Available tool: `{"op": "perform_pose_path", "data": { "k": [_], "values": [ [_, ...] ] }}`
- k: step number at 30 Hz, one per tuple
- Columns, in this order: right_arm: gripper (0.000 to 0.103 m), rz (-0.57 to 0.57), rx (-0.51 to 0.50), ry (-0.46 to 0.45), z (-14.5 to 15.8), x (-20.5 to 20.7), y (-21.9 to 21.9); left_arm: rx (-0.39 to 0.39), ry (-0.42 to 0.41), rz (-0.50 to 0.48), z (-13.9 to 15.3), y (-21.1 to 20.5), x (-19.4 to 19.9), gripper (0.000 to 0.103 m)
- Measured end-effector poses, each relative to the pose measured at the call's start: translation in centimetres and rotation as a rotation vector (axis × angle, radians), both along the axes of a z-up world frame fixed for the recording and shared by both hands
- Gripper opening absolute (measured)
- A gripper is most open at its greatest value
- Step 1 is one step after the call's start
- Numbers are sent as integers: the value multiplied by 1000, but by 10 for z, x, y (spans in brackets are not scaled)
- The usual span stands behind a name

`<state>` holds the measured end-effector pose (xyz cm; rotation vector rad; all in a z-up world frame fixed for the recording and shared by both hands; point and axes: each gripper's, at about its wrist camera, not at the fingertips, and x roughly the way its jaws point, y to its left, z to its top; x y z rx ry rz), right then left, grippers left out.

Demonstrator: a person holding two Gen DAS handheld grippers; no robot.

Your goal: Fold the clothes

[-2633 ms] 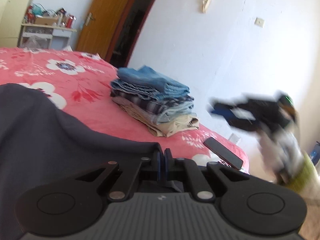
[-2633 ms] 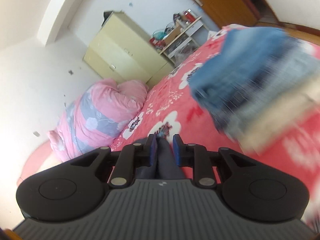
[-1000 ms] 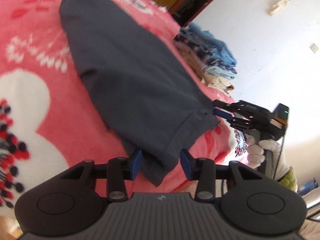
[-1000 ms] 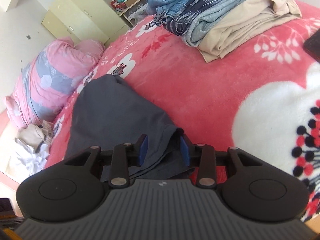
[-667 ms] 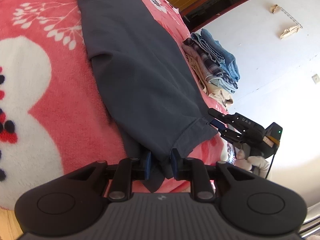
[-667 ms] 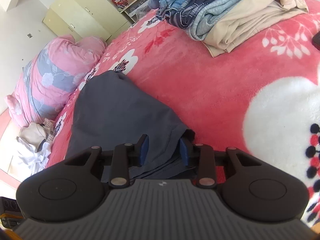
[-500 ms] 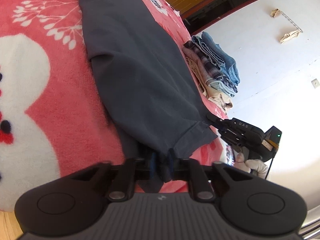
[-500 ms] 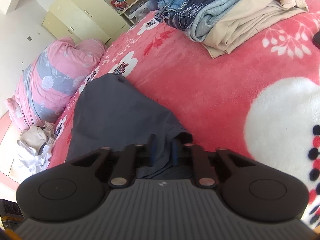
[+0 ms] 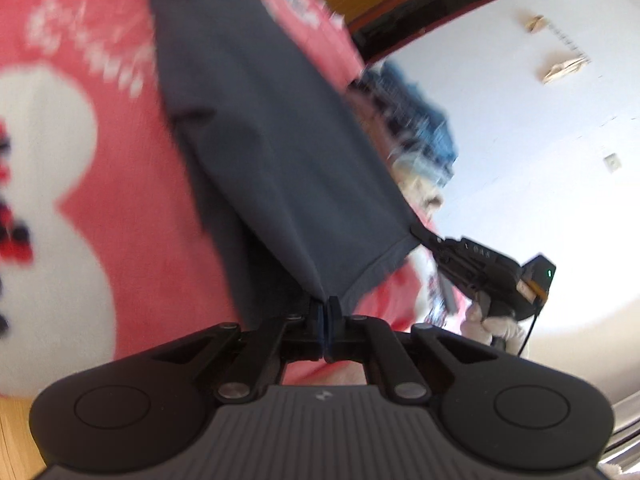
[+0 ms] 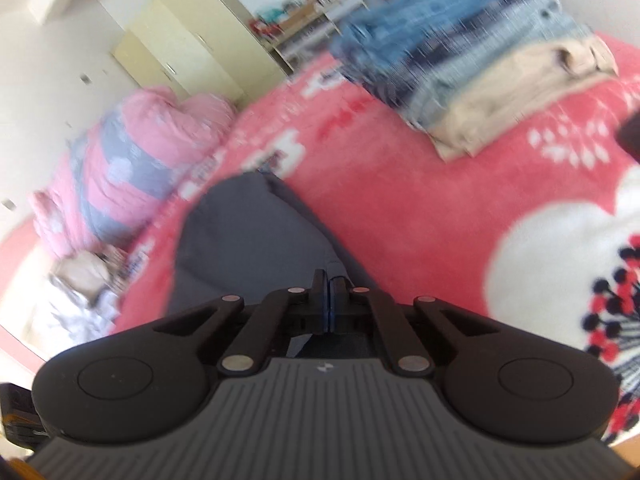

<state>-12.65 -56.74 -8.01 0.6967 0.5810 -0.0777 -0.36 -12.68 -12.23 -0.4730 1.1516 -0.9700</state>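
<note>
A dark grey garment point(image 9: 264, 148) lies lengthwise on the red flowered bedspread point(image 9: 100, 232). My left gripper point(image 9: 325, 304) is shut on the near corner of its hem. In the left wrist view my right gripper point(image 9: 416, 232) pinches the hem's other corner, held by a white-gloved hand point(image 9: 492, 320). The right wrist view shows the same garment point(image 10: 248, 236) running away from my right gripper point(image 10: 329, 280), whose pads are pressed together on the cloth's edge. The hem hangs stretched between both grippers at the bed's edge.
A stack of folded clothes point(image 10: 472, 56), blue on top and beige at the bottom, sits on the bedspread point(image 10: 420, 208) beyond the garment. A pink and grey bundled quilt point(image 10: 140, 164) lies at the far left, with rumpled light clothes point(image 10: 76, 292) below it. A cream cabinet point(image 10: 192, 40) stands behind.
Both grippers, open around the hem corners a second ago, have closed on the cloth. The hem has lifted slightly and now stretches taut between them; the views are blurred with motion.
</note>
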Motion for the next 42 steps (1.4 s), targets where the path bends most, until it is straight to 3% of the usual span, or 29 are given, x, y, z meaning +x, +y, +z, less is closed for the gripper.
{"op": "perform_pose_path", "data": {
  "k": [2,4,6,7,8,9,10,17,19,20,21,24,31,34,37,39,42],
  "values": [
    [3,1,11,63,-15,5,-3,67,-22,6,-5,-3,-5,11],
    [4,-19,40,93,-21,4,-8,64,-54,0,0,0,-10,18],
    [9,-12,78,65,-19,-3,-13,55,-96,1,8,5,-13,48],
    [14,-14,78,60,-17,-5,-15,61,-121,11,11,8,-15,54],
    [29,-16,70,65,-15,-6,-17,72,-139,24,13,9,-14,57],
    [40,-19,61,72,-15,-7,-19,77,-136,31,12,9,-12,57],
    [43,-21,59,87,-17,-6,-20,81,-130,38,11,8,-10,57],
    [43,65,116,114,-28,1,-9,65,-35,67,-8,-1,-2,54],
    [33,92,130,109,-29,2,-3,74,-29,65,-10,-3,-3,35],
    [21,104,134,108,-30,2,0,85,-25,60,-12,-7,-3,20],
    [12,109,131,111,-32,2,4,94,-20,58,-14,-10,-3,13],
    [4,103,124,94,-34,3,13,86,-20,67,-13,-12,-6,5],
    [3,110,88,-37,17,-22,20,47,-60,15,18,2,-18,4],
    [3,111,19,24,9,-24,27,108,-78,-12,4,-8,-20,5],
    [6,94,-26,117,-20,-20,26,193,-97,-65,-20,-20,-22,9],
    [10,85,-19,125,-26,-24,22,169,-85,-87,-22,-14,-23,17],
    [19,57,-91,161,-5,-36,18,136,-113,-108,-9,7,-19,19]
  ]
}}
